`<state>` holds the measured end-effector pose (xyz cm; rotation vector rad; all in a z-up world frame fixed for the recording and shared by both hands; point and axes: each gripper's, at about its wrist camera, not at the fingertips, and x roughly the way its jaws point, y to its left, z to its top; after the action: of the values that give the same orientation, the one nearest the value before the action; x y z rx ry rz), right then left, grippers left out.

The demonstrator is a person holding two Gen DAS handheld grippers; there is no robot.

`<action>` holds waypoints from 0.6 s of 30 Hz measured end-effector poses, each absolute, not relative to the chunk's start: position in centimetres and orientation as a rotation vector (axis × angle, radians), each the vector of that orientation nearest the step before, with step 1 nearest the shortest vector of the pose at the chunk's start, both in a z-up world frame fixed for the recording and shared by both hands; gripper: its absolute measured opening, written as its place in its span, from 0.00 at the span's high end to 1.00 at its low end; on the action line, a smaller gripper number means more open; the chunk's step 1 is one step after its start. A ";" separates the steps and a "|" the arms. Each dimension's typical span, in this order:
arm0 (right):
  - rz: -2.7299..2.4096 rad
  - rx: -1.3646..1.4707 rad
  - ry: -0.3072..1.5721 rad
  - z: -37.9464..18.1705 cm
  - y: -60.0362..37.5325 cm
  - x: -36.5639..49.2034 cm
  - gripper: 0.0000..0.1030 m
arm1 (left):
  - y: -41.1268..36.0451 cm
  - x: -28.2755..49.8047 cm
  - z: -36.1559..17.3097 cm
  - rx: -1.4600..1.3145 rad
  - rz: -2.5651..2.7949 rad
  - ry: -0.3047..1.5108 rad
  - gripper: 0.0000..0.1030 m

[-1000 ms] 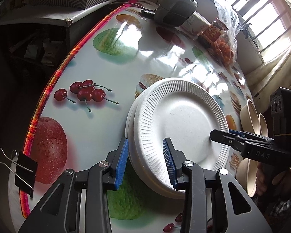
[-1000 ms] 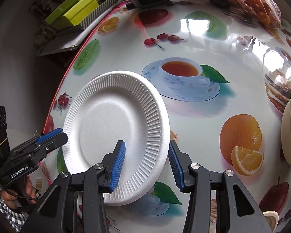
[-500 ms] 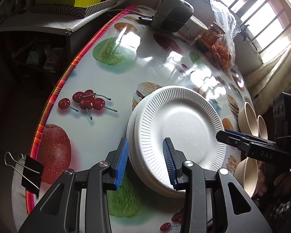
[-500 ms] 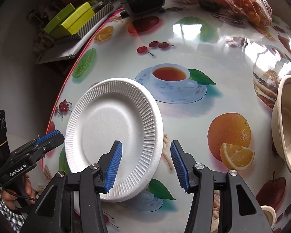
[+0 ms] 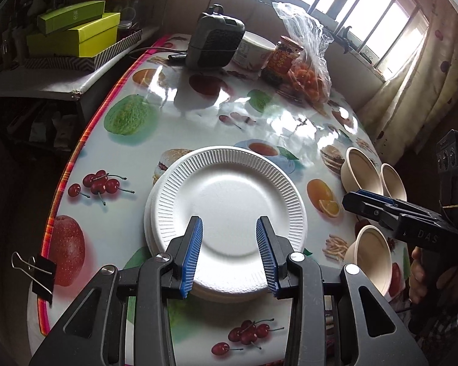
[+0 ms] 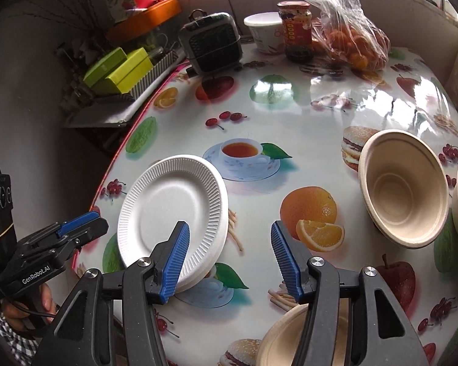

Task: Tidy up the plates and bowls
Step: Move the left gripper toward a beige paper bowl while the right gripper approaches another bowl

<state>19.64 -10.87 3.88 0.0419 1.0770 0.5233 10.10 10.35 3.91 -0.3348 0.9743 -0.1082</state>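
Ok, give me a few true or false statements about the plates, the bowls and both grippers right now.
1. The white ribbed foam plates sit stacked on the fruit-print tablecloth. True.
2. The left gripper clamps the top plate. False: it is open and empty.
3. The three beige paper bowls are nested together. False: they stand separately.
4. The right gripper holds nothing. True; its jaws are opening.
5. A glass jar with a red label stands beside the clear plastic bag. True.

Fruit-print table (image 5: 180, 116), stacked plates (image 5: 229, 195), bowls (image 6: 403, 189)
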 end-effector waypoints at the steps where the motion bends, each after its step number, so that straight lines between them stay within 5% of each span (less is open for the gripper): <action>1: 0.522 0.050 1.064 4.1 -11.2 19.3 0.46 | 9.8 10.0 4.1 -0.328 -0.123 0.970 0.63; 18: 0.260 0.103 0.819 4.9 -20.8 10.6 0.46 | 0.3 9.9 3.9 -0.146 -0.333 0.885 0.58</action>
<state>10.61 -20.84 4.86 0.1030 0.8193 0.2604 9.87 0.29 3.87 -0.1457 0.8846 -0.3325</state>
